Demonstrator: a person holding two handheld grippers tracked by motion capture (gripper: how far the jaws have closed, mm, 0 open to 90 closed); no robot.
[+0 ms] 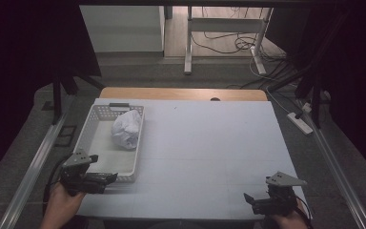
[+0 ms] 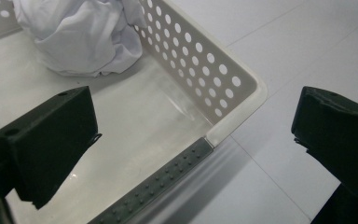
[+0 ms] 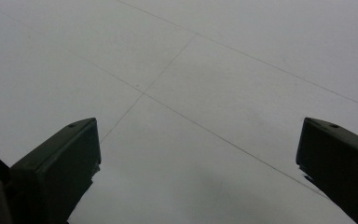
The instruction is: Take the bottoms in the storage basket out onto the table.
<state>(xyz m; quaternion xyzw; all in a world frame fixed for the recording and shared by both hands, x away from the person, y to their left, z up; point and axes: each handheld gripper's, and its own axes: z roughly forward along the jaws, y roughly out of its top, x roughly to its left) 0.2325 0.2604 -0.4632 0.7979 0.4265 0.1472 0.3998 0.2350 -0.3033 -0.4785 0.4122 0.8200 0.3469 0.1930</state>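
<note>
Inside the perforated basket point(image 1: 91, 143), a crumpled white cloth point(image 1: 127, 129); left gripper point(image 1: 110, 178) spread, right gripper point(image 1: 249, 199) likewise.

**Open table right of the basket, walls around the cloth**

The basket point(image 1: 88, 138) stands at the table's point(image 1: 209, 143) left edge, and its perforated walls rise on all four sides. Only its top is open. Inside it, the cloth point(image 1: 126, 129) fills the far right part, against the right wall; the near floor of the basket is bare. The left gripper point(image 1: 106, 181) hangs at the basket's near right corner, jaws wide, one over the basket floor, the other outside the wall, with the near rim and its grey handle point(image 2: 154, 184) between them. Right of the basket the tabletop lies bare to the far edge. The right gripper point(image 1: 249, 199), jaws spread, sits well apart from the basket over bare table.
</note>
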